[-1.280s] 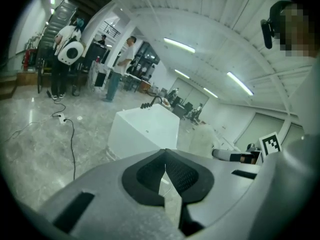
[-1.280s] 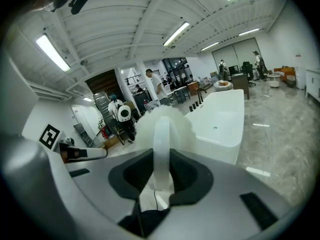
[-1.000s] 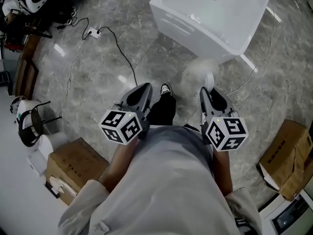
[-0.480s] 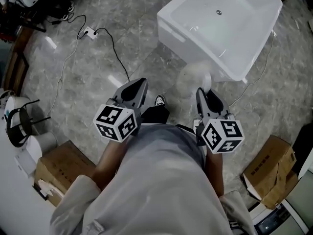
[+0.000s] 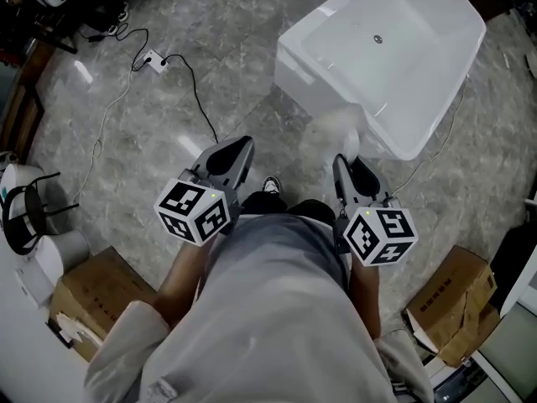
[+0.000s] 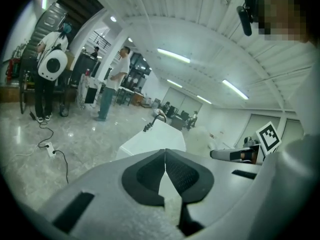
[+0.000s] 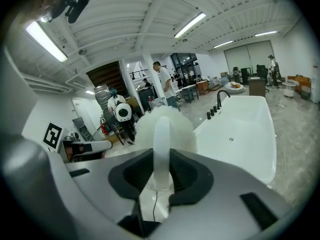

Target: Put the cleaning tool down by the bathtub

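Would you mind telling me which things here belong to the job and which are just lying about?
Job: cleaning tool, held by the right hand-held gripper; bathtub.
Lying about: cardboard boxes; power strip with its cable.

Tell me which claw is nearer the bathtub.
Right. The right claw, gripping the cleaning tool, is just short of the bathtub; the left claw is farther from it, off to the left.
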A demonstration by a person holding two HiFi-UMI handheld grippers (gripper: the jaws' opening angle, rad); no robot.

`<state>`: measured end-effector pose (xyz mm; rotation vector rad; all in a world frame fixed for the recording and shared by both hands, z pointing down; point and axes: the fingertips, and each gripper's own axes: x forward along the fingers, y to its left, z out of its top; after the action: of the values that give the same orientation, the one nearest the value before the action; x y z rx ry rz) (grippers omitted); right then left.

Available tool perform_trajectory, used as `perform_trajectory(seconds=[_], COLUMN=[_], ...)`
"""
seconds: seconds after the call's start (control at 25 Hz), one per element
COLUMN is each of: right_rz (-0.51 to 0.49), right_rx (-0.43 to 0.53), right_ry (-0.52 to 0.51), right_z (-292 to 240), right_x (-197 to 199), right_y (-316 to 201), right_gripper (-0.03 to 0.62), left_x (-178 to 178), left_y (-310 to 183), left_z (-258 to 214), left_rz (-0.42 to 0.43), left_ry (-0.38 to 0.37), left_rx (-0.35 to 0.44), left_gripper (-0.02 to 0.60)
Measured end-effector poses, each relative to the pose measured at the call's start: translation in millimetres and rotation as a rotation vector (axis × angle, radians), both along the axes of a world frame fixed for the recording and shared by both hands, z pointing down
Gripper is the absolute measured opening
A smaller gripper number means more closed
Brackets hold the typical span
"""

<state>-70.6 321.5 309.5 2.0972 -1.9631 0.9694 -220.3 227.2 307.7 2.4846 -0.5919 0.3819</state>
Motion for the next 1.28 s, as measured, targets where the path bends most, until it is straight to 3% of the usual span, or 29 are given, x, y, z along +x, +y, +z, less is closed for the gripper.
perform_trajectory(seconds=[0.36,0.68,1.28], right_rz=[-0.024,-0.032,0.013], right_rx=[-0.013,0.02,0.053], right_ry=[-0.02,-0.013,-0.05], right_z=[7.5,4.1,14.5], right_x=[-8.7,7.2,106.8], right_y=[-7.1,-33.0,-128.5], right_gripper=[0.089,0.089,0.089], left_x=[-10.5,7.6,104.6], left_y=[-8.8,-17.8,-112.9], left_z=[6.2,3.3,-4.6], left_rz=[-0.077,-0.07,-0.035], left_ry=[0.046,0.038,0.025], left_rx=[-0.102,-0.088,-0.063], left_gripper=[0.009,0.009,0.009])
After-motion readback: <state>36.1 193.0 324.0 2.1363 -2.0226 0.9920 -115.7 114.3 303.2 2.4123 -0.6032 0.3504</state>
